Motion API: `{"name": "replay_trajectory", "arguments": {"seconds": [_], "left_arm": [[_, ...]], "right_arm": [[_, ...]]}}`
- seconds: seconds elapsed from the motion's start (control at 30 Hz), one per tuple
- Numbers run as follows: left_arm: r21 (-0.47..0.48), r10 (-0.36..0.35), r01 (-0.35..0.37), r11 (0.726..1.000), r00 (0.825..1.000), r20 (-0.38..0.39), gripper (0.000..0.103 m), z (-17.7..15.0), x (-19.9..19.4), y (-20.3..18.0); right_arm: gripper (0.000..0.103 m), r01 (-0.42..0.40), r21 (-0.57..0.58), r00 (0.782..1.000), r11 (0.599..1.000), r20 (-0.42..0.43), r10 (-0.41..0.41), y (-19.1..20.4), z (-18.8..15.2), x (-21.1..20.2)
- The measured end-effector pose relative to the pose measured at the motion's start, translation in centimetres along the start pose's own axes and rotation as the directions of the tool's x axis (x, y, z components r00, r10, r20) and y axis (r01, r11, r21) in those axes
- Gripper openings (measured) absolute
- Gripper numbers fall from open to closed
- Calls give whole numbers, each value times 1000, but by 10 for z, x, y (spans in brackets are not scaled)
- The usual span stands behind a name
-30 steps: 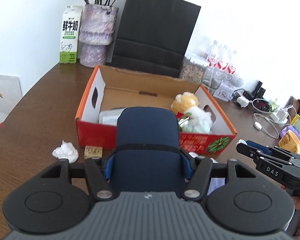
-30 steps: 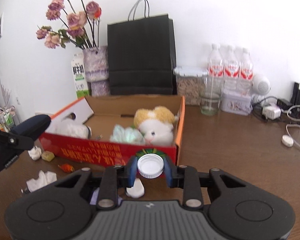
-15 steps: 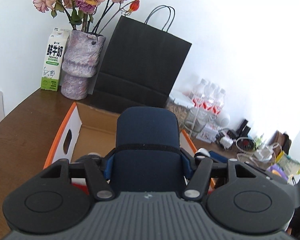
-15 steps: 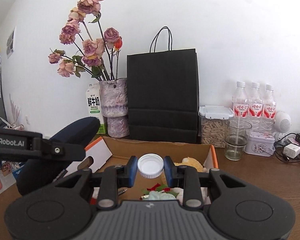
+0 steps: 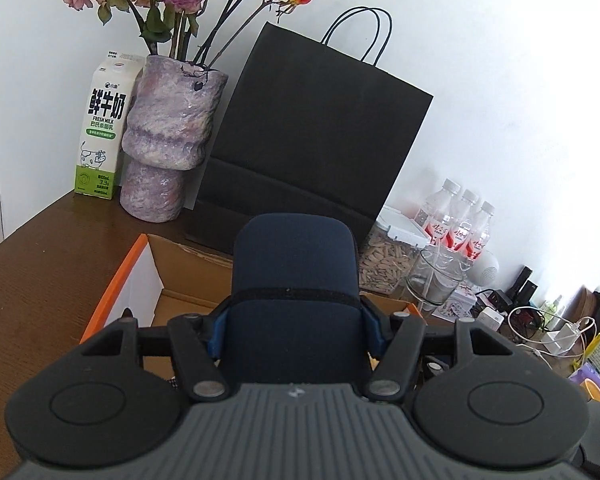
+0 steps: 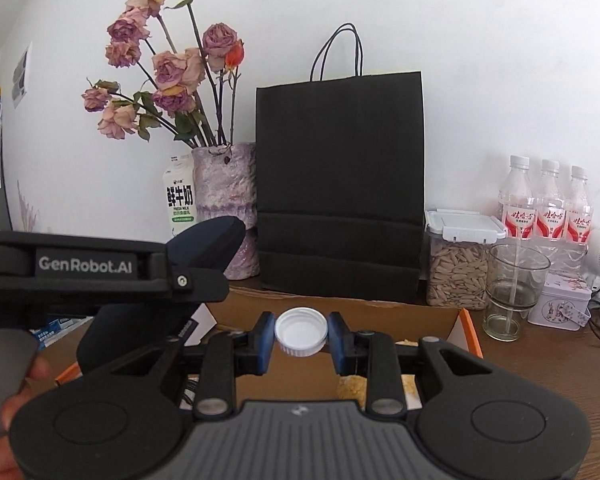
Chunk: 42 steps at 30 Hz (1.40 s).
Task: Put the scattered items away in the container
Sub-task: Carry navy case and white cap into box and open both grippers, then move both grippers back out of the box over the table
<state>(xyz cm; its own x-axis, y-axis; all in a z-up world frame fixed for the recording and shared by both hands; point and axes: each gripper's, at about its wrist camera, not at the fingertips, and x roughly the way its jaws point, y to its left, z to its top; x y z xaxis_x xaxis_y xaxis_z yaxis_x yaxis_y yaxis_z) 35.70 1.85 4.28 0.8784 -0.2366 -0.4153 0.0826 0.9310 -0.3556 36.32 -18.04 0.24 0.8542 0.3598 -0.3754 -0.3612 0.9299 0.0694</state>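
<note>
Two tongs are working over the cardboard box (image 6: 340, 312): I am keeping the left tongs (image 5: 294, 320) clamped on a navy glasses case (image 5: 296, 272), and the right tongs (image 6: 301, 334) clamped on a white bottle cap (image 6: 301, 330), with the black paper bag (image 6: 340, 184) at twelve o'clock.

Both hand-held grippers: black plastic linkage arms w/ silver pivot screws, blue finger pads (image 6: 263, 338), ribbed grey housing, round black side discs. Left hand-held gripper (image 6: 204, 264) has white "GenRobot.AI" lettering, grey trigger lever.
</note>
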Motion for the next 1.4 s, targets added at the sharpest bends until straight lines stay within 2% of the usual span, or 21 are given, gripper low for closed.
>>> {"name": "replay_trajectory", "arguments": {"seconds": [0.23,0.47,0.53,0.6,0.63,0.77,1.03,1.4], "left_arm": [[17,49,-49,999,998,-50,63,-9,21,9],[81,72,-69,994,997,-27,66,-12,21,-1],[61,73,-71,996,997,-30,77,-11,22,1],[56,80,-80,995,997,-1,102,-9,17,2],[60,86,-87,994,996,21,103,-7,14,1],[62,104,-109,992,992,71,103,-2,4,-2],[23,126,-127,992,991,33,103,-1,7,5],[82,122,-131,988,986,110,103,-4,-30,-6]], "right_arm": [[27,9,-6,999,1000,-49,-9,-1,-11,17],[29,19,-24,999,1000,-39,-20,1,-10,12],[52,33,-22,999,999,-36,-33,0,-9,10],[96,50,-27,998,998,-21,-51,0,-8,7],[101,60,-35,998,998,-15,-60,1,-7,5],[103,60,-37,998,997,-27,-61,1,-5,4],[103,73,-50,996,996,-50,-75,3,-7,7],[103,99,-52,995,994,-20,-100,1,-5,-22]]}}
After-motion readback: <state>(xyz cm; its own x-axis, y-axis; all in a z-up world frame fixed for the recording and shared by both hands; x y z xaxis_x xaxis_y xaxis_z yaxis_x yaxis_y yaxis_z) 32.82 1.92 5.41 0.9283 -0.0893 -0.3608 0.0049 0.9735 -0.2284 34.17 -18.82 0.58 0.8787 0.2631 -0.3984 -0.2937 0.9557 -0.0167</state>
